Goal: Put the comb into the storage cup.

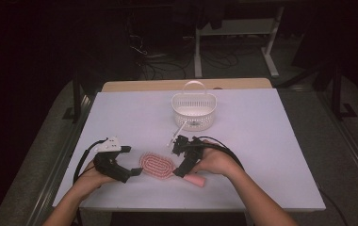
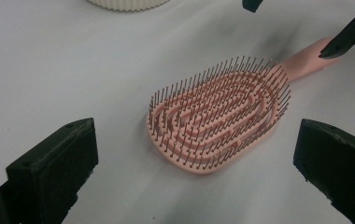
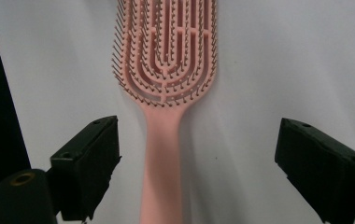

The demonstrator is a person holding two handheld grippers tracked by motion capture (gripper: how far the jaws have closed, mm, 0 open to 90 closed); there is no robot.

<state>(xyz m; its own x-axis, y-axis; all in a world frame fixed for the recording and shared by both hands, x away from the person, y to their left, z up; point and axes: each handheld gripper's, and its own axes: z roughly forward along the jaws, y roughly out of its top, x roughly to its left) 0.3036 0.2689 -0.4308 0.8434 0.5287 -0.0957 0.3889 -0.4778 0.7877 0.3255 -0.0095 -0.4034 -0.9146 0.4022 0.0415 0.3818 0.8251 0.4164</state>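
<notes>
A: Where does the pink hairbrush (image 3: 165, 70) lie?

B: Flat on the white table (image 1: 271, 141), bristles up; its handle runs between the right gripper (image 3: 196, 154)'s jaws, which stand wide and clear of it; its head lies just ahead of the left gripper (image 2: 196, 161), also gaping and touching nothing.

A: And the white basket (image 1: 194, 110)?

B: Farther off, beyond both.

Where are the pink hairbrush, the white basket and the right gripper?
pink hairbrush (image 2: 217, 116): left gripper view, on the middle of its bristled head.
white basket (image 1: 193, 112): high view, on its slatted front wall.
right gripper (image 3: 196, 158): right gripper view, midway between its open fingers, over the brush handle.
</notes>
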